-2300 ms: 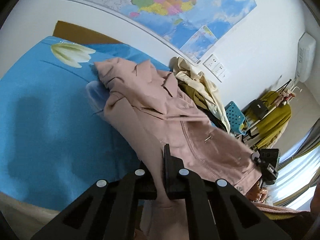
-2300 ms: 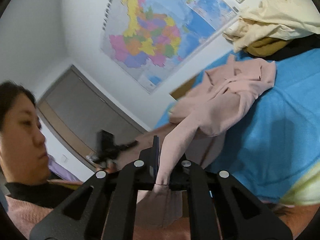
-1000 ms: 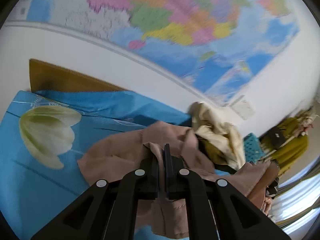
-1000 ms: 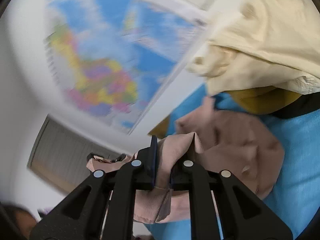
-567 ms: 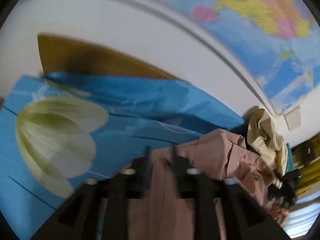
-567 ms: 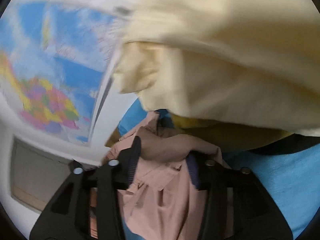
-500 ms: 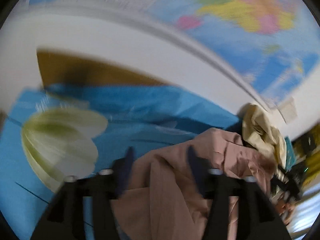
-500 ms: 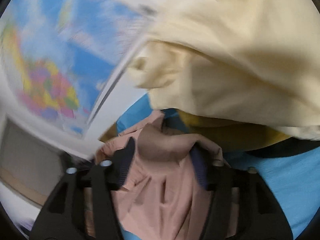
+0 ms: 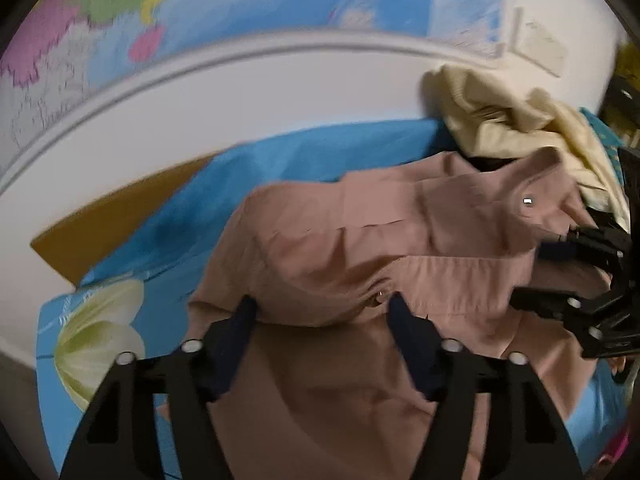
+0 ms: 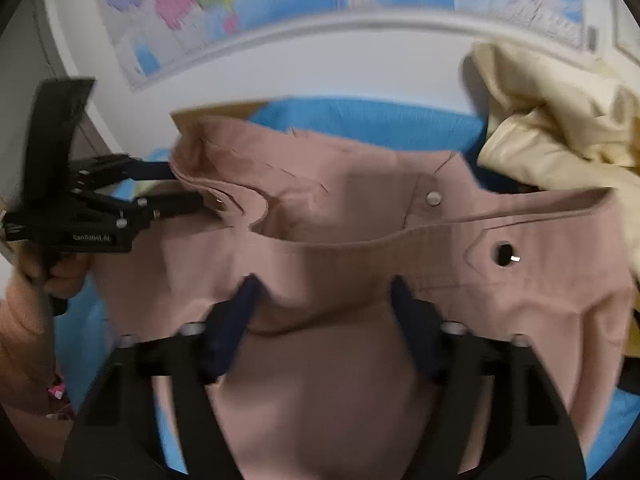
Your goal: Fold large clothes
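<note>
Now the pink jacket (image 9: 360,240) lies bunched on the blue bed sheet (image 9: 280,156); the left gripper (image 9: 320,308) is wide apart above it. The right gripper (image 10: 322,292) has just been closing, but its jaws are still apart, pinching nothing.

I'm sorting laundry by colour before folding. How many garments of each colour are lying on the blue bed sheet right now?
Pink: 1, the jacket spread on the bed sheet.
Cream: 1, the crumpled garment by the wall.
Dark: at least 1, a sliver of fabric under the cream garment; too hidden to tell more.
Total: 3 visible.
</note>
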A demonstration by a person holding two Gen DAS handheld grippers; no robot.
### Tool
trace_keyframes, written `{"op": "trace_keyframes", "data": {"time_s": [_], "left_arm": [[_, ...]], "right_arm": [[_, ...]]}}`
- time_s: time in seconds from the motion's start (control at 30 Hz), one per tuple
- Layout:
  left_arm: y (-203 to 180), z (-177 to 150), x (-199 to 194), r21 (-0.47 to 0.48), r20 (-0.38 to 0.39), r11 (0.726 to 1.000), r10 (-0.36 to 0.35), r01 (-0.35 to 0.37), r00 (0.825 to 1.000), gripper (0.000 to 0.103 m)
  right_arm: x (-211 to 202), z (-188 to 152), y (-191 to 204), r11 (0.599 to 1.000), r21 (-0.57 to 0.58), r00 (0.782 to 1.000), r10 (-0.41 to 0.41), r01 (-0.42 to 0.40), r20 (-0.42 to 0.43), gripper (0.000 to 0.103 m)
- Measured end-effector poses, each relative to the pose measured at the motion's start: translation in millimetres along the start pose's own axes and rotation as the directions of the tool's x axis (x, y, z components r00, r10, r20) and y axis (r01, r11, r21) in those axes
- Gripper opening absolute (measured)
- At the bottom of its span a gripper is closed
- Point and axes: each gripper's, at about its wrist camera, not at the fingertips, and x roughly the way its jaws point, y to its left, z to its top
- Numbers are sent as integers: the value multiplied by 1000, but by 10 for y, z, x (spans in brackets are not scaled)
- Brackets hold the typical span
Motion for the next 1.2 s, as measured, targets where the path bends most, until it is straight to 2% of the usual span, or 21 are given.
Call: {"op": "trace_keyframes", "data": {"time_s": [0.03, 0.1, 0.17, 0.27, 0.3, 0.33, 0.4, 0.53, 0.6, 0.67, 0.7, 0.73, 0.83, 0.87, 0.9, 1.03, 1.1, 1.2], "left_arm": [[60, 9, 31, -27, -11, 1000, -15, 15, 1000, 55], [194, 12, 12, -80, -4, 996, -36, 35, 999, 55], [307, 0, -100, -115, 41, 993, -28, 33, 999, 55], [413, -3, -276, -151, 106, 986, -50, 65, 993, 62], [435, -11, -346, -149, 130, 986, -62, 81, 990, 68], [433, -17, -393, -145, 144, 986, -57, 78, 988, 72], [439, -53, -415, -141, 142, 988, -42, 62, 989, 74], [413, -178, -292, -125, 86, 991, -43, 53, 995, 77], [427, -262, -254, -127, 64, 990, -60, 67, 996, 81], [417, -321, -236, -130, 68, 988, -75, 84, 995, 84], [442, -359, -267, -133, 81, 987, -81, 91, 993, 85], [474, -398, -308, -142, 103, 984, -92, 106, 990, 86], [609, -553, -464, -178, 165, 968, -146, 175, 975, 92], [642, -621, -516, -186, 183, 965, -153, 186, 971, 92], [643, -664, -539, -184, 188, 967, -144, 179, 972, 94], [551, -847, -570, -131, 168, 981, -120, 143, 978, 96], [461, -912, -527, -99, 140, 984, -133, 148, 981, 96], [329, -990, -389, -45, 93, 982, -181, 186, 979, 96]], "right_arm": [[65, 42, -29, 1000, -5, 1000, -21, 21, -7, 8], [43, 118, -37, 999, -24, 999, -44, 45, 20, 8], [-118, 256, -39, 998, -26, 994, -55, 58, 93, 7], [-384, 534, -30, 997, -23, 975, -66, 72, 214, 7], [-396, 632, -19, 996, -31, 969, -77, 87, 235, 7], [-336, 711, -25, 996, -29, 970, -70, 79, 231, 7], [-76, 782, -74, 999, -15, 986, -49, 52, 157, 7], [535, 663, -152, 993, -29, 993, -117, 116, -19, 7], [555, 618, -206, 994, -4, 994, -109, 109, -27, 9], [375, 589, -253, 996, 36, 997, -80, 80, 7, 22], [202, 542, -243, 997, 41, 997, -65, 64, 47, 36], [-67, 459, -244, 999, 35, 993, -38, 34, 110, 44], [-683, 140, -341, 999, 48, 969, 2, -15, 246, 62], [-864, -10, -405, 998, 52, 962, 16, -31, 272, 65], [-1049, -248, -503, 997, 74, 958, -4, -18, 287, 69], [-1216, -899, -847, 982, 190, 969, -63, 16, 240, 77], [-1211, -1212, -989, 969, 247, 979, -35, -16, 200, 78], [-1107, -1451, -1053, 963, 269, 988, -23, -20, 153, 81]]}}
